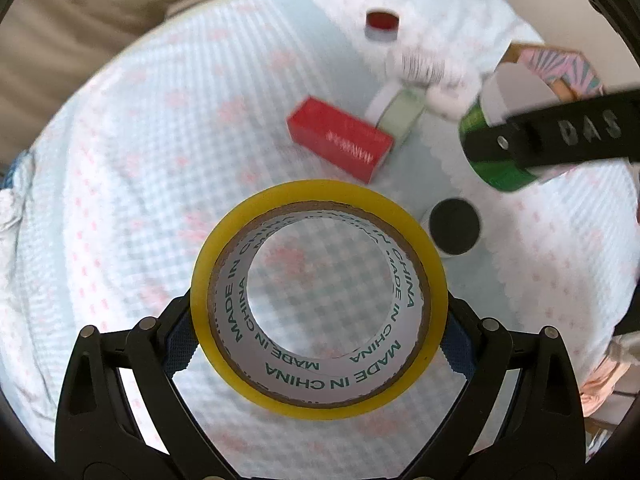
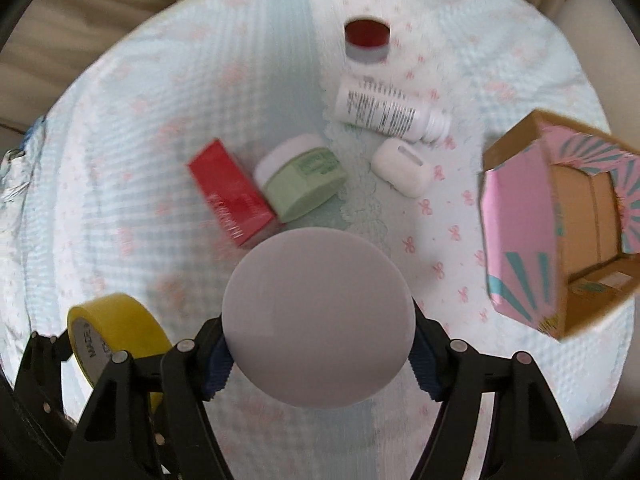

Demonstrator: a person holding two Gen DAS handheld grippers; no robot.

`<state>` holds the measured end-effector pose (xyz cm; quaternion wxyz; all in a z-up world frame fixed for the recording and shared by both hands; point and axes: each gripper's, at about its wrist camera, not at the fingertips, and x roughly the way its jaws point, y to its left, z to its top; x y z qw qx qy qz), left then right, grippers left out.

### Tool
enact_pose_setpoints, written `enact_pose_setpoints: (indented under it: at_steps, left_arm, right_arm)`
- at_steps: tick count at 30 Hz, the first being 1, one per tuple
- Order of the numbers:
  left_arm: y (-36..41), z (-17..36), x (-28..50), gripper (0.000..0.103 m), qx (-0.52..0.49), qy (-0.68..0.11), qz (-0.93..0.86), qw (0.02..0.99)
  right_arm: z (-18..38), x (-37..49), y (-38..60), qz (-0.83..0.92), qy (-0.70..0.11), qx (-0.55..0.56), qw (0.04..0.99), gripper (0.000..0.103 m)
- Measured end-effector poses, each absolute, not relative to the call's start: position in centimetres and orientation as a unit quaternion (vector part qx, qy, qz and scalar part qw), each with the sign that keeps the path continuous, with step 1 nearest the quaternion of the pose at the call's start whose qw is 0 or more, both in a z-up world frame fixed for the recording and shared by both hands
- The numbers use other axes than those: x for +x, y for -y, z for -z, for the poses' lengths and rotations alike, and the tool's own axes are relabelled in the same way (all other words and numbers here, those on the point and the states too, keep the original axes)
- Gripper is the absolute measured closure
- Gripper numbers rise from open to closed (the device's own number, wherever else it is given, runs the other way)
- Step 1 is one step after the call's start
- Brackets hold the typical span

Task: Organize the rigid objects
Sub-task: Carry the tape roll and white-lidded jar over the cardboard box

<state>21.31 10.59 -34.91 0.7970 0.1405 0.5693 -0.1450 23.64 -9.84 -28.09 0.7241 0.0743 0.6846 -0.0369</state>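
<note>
left of the red box (image 2: pixel 230 194), a yellow tape roll (image 1: pixel 319 298) printed "made in china" is clamped by the left gripper (image 1: pixel 320 344); only its rim is pinched, so slipping is judged possible. right of the box, a green can (image 1: pixel 496 148) with a pale lid is gripped by the right gripper (image 2: pixel 318 364), marked "das". collision with the pink carton (image 2: pixel 560 224) is risked.

In the left wrist view, the black right gripper arm (image 1: pixel 560 132) crossed at two o'clock and covered the middle of the green cylindrical container (image 1: pixel 486 162); the open pink patterned cardboard box (image 1: pixel 560 66) behind it was mostly hidden. The white printed bottle (image 1: pixel 424 65) at one o'clock was blurred, its print unreadable. In the right wrist view, the container's pale round lid (image 2: pixel 318 316) hid its body, and the yellow tape roll (image 2: pixel 116 328) at eight o'clock was partly covered by black gripper parts.
</note>
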Motion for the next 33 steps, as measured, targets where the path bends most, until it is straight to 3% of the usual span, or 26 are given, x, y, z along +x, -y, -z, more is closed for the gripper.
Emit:
enact_pose_setpoints:
  at_steps: [13, 22, 33]
  left_arm:
    - [-9.4, 22.9, 19.6, 0.007, 0.088, -0.520, 0.145, 0.837]
    - [-0.3, 18.1, 18.2, 0.007, 0.079, -0.486, 0.140, 0.859]
    - [14.5, 16.0, 17.7, 0.007, 0.046, -0.484, 0.124, 0.865]
  right_arm:
    - [15.7, 21.8, 9.0, 0.034, -0.622, 0.063, 0.779, 0.035]
    - [10.4, 19.2, 16.4, 0.032, -0.588, 0.075, 0.805, 0.035]
    - [9.5, 17.6, 30.7, 0.004, -0.589, 0.056, 0.806, 0.035]
